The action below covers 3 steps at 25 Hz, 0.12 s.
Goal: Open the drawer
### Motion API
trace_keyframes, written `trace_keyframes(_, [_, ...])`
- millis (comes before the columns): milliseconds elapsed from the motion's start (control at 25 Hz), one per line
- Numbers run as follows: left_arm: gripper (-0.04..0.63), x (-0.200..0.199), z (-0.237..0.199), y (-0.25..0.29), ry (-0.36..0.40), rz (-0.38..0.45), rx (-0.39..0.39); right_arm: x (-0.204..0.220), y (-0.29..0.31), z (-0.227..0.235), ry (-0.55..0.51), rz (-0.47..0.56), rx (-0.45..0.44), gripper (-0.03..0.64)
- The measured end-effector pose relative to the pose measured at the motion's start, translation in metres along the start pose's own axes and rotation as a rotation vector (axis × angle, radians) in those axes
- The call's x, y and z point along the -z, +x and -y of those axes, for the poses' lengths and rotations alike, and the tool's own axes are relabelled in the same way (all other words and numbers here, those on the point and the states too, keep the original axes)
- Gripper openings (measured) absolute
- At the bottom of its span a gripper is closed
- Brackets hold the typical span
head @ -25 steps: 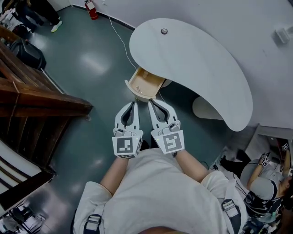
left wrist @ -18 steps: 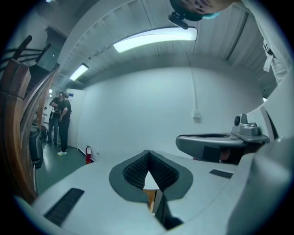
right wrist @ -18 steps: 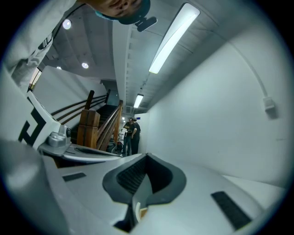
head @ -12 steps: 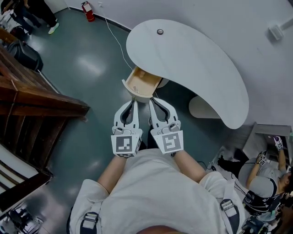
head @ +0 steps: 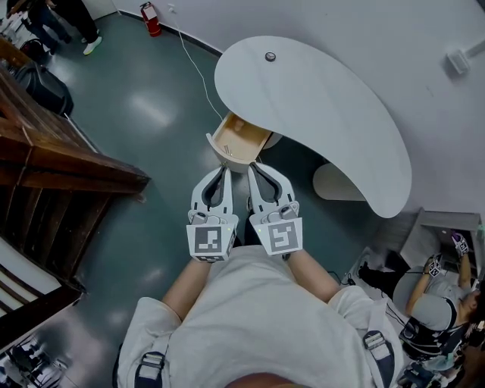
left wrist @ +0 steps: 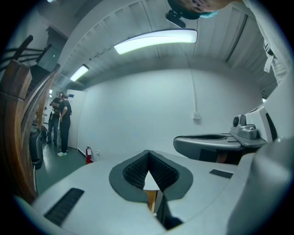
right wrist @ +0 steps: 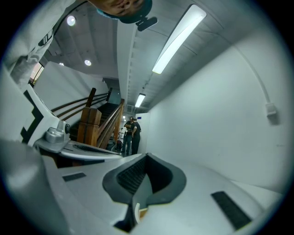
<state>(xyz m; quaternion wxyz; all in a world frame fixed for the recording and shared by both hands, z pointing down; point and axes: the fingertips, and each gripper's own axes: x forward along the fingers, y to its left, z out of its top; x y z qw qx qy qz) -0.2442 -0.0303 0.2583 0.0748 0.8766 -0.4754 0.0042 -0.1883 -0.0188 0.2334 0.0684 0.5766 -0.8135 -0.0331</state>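
The drawer (head: pixel 241 141) stands pulled out from under the white curved table (head: pixel 326 106), and its light wooden inside is showing. Both grippers sit side by side just in front of it, pointing at its front panel. My left gripper (head: pixel 220 168) is shut with nothing in it; in the left gripper view its ribbed pads (left wrist: pixel 138 170) meet at the tip. My right gripper (head: pixel 252 165) is also shut and holds nothing, its jaws closed to a point (right wrist: pixel 147 156). A sliver of the drawer's wood (left wrist: pixel 151 199) shows through the gap below the left pads.
A wooden staircase (head: pixel 53 159) fills the left side. A red fire extinguisher (head: pixel 149 17) and a floor cable (head: pixel 193 64) lie by the far wall. People stand at the top left (head: pixel 68 19); another person (head: pixel 439 303) is at the lower right. The table's base (head: pixel 341 182) sits right of the drawer.
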Motion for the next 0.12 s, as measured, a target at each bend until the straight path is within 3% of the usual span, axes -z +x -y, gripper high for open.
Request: trace_keyframes(120, [0.005, -0.0004, -0.0016, -0.0036, 0.004, -0.002, 0.001, 0.0003, 0.0003, -0.0047, -0.004, -0.004, 0.006, 0.011])
